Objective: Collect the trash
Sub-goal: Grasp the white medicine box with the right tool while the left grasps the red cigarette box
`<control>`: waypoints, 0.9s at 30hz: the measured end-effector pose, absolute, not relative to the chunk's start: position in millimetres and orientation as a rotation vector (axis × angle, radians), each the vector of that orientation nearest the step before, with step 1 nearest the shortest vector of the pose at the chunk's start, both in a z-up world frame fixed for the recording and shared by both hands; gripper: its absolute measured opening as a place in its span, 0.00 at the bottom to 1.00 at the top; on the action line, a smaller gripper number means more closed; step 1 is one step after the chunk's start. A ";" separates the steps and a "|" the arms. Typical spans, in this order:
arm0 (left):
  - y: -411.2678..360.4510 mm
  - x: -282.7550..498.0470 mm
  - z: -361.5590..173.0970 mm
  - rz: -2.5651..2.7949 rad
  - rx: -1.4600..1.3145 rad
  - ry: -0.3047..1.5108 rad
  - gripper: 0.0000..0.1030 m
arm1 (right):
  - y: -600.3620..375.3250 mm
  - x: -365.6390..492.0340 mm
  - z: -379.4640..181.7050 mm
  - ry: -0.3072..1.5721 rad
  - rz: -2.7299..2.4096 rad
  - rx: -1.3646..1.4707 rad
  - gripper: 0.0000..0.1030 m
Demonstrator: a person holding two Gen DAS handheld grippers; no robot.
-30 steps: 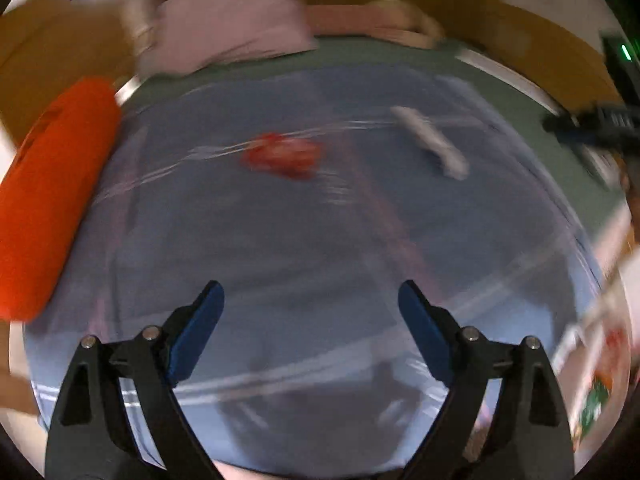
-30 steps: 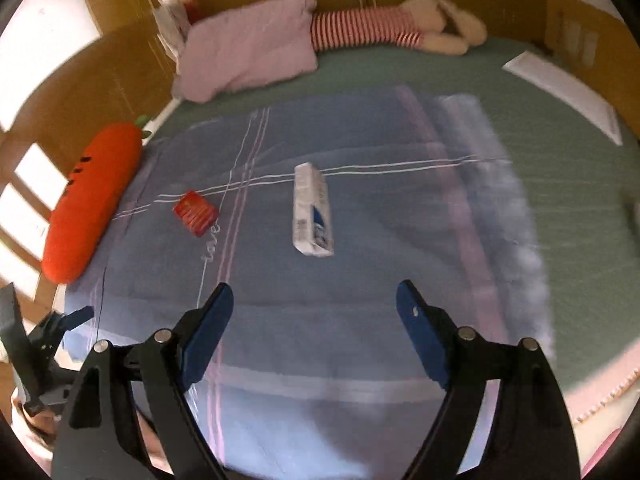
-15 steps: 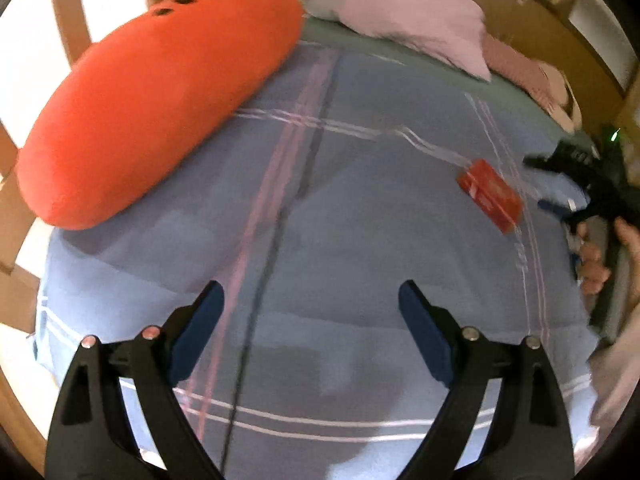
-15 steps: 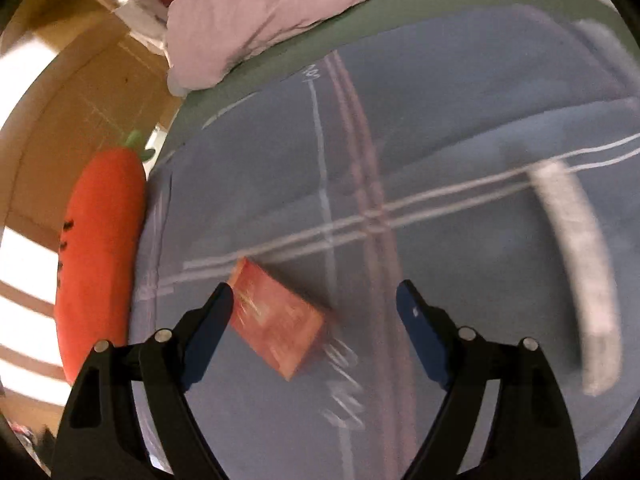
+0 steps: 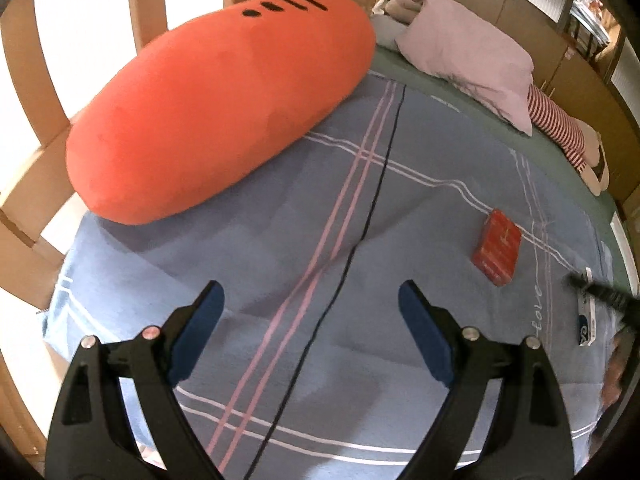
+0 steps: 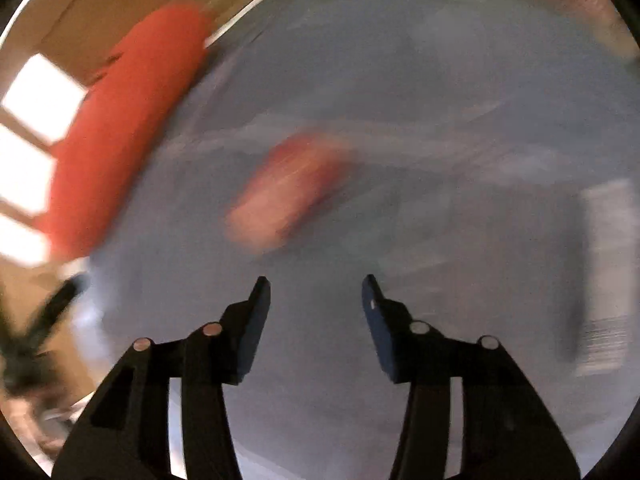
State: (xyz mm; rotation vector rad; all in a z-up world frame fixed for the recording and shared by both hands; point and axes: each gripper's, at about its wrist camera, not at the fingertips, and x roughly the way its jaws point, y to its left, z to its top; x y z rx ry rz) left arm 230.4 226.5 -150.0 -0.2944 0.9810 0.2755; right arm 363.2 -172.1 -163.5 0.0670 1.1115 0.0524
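- Sharpness only in the left wrist view: red box (image 5: 497,251) lying flat on the blue plaid blanket (image 5: 280,240), ahead and to the right of the left gripper (image 5: 311,307), well apart from its fingers.
- Blurred throughout in the right wrist view: same red box (image 6: 286,192) a reddish smear ahead of the right gripper (image 6: 316,292), slightly to its left, not between the fingers.
- Left gripper spread wide, blue-padded fingers (image 5: 202,320) holding nothing, poised over bare blanket.
- Right gripper parted too, more narrowly, fingers (image 6: 256,312) empty.
- White and blue packet (image 5: 587,316) at the right edge of the left view, partly covered by the dark tip of the right gripper (image 5: 600,294); in the right view a pale streak (image 6: 608,280) at far right.
- Big orange carrot-shaped cushion (image 5: 216,104) on the blanket's left edge, well apart from the box; also an orange blur (image 6: 128,120) in the right view.
- Lilac pillow (image 5: 468,56) and a striped soft toy (image 5: 560,132) farther back on the green bedsheet (image 5: 552,156), clear in the left view only.
- Wooden bed rails (image 5: 24,80) behind the cushion.
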 end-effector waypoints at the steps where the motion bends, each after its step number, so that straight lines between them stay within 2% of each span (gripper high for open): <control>1: 223.1 231.1 -151.6 0.271 -0.291 0.984 0.86 | -188.3 363.2 -164.7 1.112 -0.002 0.084 0.53; 3: 216.3 232.9 -153.0 0.257 -0.269 0.988 0.86 | -237.8 369.4 -175.9 1.166 -0.113 0.138 0.53; 7: 200.7 241.6 -156.7 0.219 -0.228 0.996 0.88 | -266.4 365.1 -204.2 1.267 -0.092 0.145 0.53; 8: 193.2 248.9 -157.9 0.181 -0.216 0.998 0.88 | -267.3 364.1 -207.6 1.289 -0.037 0.201 0.48; 9: 188.2 255.1 -158.8 0.152 -0.203 1.002 0.88 | -262.7 363.4 -207.2 1.312 0.087 0.282 0.44; 13: 162.1 277.0 -159.6 0.087 -0.115 0.966 0.88 | -245.4 346.9 -176.8 1.279 0.288 0.223 0.45; 16: 144.5 295.8 -164.2 0.027 -0.107 0.961 0.88 | -255.3 350.3 -166.1 1.224 0.153 0.171 0.54; 18: 135.8 303.4 -169.6 0.004 -0.118 0.969 0.88 | -259.9 360.4 -172.2 1.200 0.006 0.094 0.62; 19: 131.4 306.1 -172.7 -0.016 -0.127 0.970 0.88 | -262.4 367.3 -182.3 1.219 -0.016 0.095 0.70; 22: 115.5 313.2 -176.9 -0.085 -0.127 0.967 0.88 | -265.8 376.7 -212.6 1.301 -0.050 0.123 0.72; 23: 109.1 316.6 -177.2 -0.095 -0.113 0.957 0.88 | -264.8 376.9 -222.1 1.318 -0.048 0.140 0.67; 24: 105.6 318.4 -177.6 -0.101 -0.103 0.949 0.90 | -260.1 375.4 -227.4 1.333 -0.039 0.145 0.41; 27: 91.0 334.0 -178.4 -0.130 -0.084 0.925 0.94 | -246.8 368.8 -225.8 1.321 0.001 0.091 0.36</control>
